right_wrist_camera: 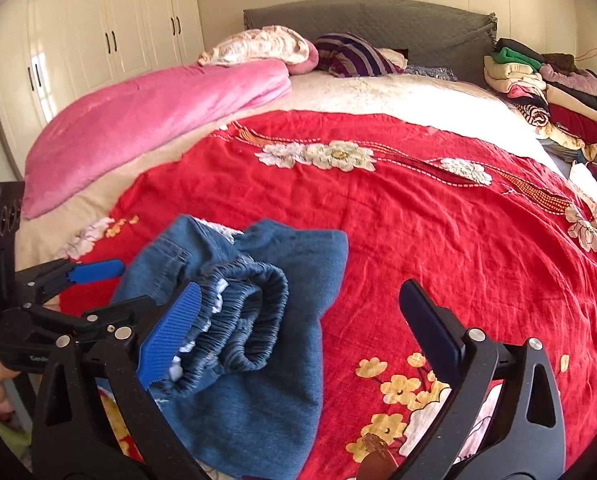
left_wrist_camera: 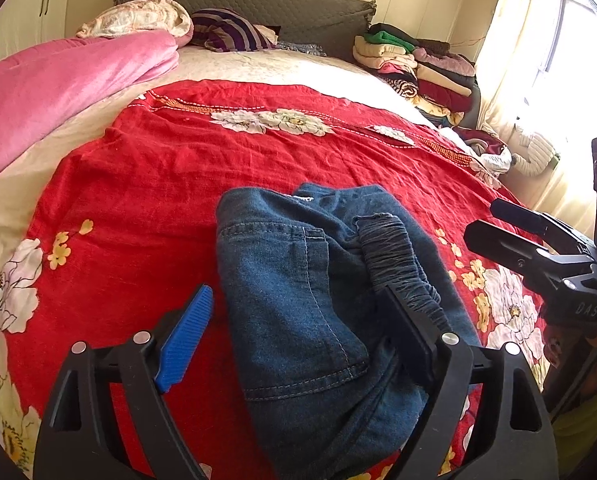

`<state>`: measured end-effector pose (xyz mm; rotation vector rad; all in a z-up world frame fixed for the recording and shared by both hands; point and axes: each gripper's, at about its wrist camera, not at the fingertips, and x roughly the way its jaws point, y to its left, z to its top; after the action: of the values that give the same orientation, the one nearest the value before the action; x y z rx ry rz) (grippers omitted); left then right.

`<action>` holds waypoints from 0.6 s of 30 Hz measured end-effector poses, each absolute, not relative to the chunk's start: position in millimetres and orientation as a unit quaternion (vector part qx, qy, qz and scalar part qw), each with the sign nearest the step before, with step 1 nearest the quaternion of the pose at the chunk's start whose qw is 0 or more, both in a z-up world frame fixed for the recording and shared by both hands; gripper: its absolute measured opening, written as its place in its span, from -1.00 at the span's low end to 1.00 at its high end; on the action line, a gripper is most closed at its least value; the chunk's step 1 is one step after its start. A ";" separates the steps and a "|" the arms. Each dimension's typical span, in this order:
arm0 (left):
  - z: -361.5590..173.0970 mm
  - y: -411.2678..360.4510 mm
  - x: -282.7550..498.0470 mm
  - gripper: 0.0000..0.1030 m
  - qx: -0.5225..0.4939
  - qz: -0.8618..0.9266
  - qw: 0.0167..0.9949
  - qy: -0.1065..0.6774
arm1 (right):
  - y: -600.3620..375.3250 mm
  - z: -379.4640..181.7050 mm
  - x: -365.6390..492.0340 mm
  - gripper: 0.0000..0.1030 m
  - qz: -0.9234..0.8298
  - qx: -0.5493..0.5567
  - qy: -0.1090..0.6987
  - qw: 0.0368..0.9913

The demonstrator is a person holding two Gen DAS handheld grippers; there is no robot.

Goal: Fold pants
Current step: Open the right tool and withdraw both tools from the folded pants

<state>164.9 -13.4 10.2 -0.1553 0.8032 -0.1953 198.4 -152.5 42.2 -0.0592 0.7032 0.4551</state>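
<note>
Blue denim pants [left_wrist_camera: 298, 292] lie folded into a compact bundle on the red floral bedspread [left_wrist_camera: 178, 160], with the elastic waistband [left_wrist_camera: 394, 252] on top at the right. My left gripper [left_wrist_camera: 298, 312] is open, its jaws on either side of the bundle. In the right wrist view the pants [right_wrist_camera: 258, 320] lie at the lower left with the waistband [right_wrist_camera: 242, 320] rolled up. My right gripper [right_wrist_camera: 298, 308] is open and holds nothing; its blue left finger [right_wrist_camera: 170, 336] touches the waistband. The right gripper also shows in the left wrist view [left_wrist_camera: 498, 224].
A pink quilt [right_wrist_camera: 150, 120] lies along the bed's left side. Pillows [right_wrist_camera: 350, 56] rest against the grey headboard [right_wrist_camera: 378, 20]. A stack of folded clothes [right_wrist_camera: 550, 92] sits at the far right. White wardrobes [right_wrist_camera: 98, 32] stand to the left. A brown strap [right_wrist_camera: 374, 456] lies at the near edge.
</note>
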 end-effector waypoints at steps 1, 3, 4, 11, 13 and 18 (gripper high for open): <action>12.5 -13.0 163.4 0.76 -0.073 -0.093 0.914 0.387 | -152.8 44.3 197.1 0.82 0.224 -0.026 0.339 0.913; 17.7 -12.1 159.7 0.87 -0.066 -0.086 0.919 0.378 | -152.7 49.5 193.4 0.82 0.228 -0.024 0.331 0.915; 19.8 -12.4 158.4 0.88 -0.064 -0.084 0.921 0.375 | -153.1 51.9 191.5 0.82 0.227 -0.023 0.326 0.917; 32.4 -9.6 148.1 0.91 -0.056 -0.074 0.925 0.368 | -158.0 65.7 178.3 0.82 0.225 -0.017 0.307 0.925; 35.7 -8.5 144.7 0.91 -0.056 -0.072 0.926 0.367 | -159.9 67.4 175.5 0.82 0.224 -0.016 0.306 0.925; 42.7 -8.4 133.5 0.91 -0.049 -0.062 0.930 0.358 | -165.2 70.0 166.8 0.82 0.221 -0.014 0.301 0.927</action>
<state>133.5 -8.4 42.7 -0.0999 0.7332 -0.1278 166.8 -165.2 70.0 -0.0295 0.6174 0.4536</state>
